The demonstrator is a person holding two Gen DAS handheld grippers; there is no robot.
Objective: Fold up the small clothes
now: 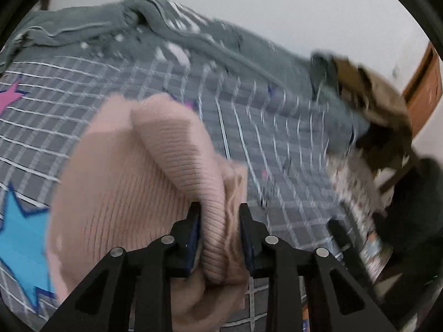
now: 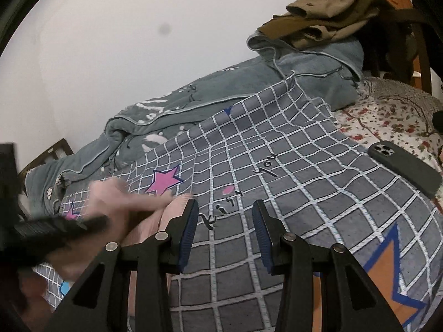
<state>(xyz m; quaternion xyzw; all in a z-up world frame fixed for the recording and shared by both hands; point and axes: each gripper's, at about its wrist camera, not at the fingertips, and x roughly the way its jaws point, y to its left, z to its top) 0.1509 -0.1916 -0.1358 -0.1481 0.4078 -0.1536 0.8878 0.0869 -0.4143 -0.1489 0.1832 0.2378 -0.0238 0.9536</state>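
A pink ribbed knit garment (image 1: 124, 182) lies bunched on the grey checked bedsheet (image 1: 263, 127). My left gripper (image 1: 218, 207) is shut on a fold of the pink garment, with the fabric pinched between its blue pads. In the right wrist view the pink garment (image 2: 144, 221) shows blurred at the left, with the left gripper's black body (image 2: 52, 227) across it. My right gripper (image 2: 225, 203) is open and empty, just above the checked sheet (image 2: 304, 193), to the right of the garment.
A dark phone (image 2: 404, 168) lies on the sheet at the right. A grey-green quilt (image 2: 221, 94) is bunched along the wall. Olive-brown clothes (image 2: 326, 13) sit on a folded blanket at the bed's head. A floral sheet (image 2: 393, 113) shows at the right.
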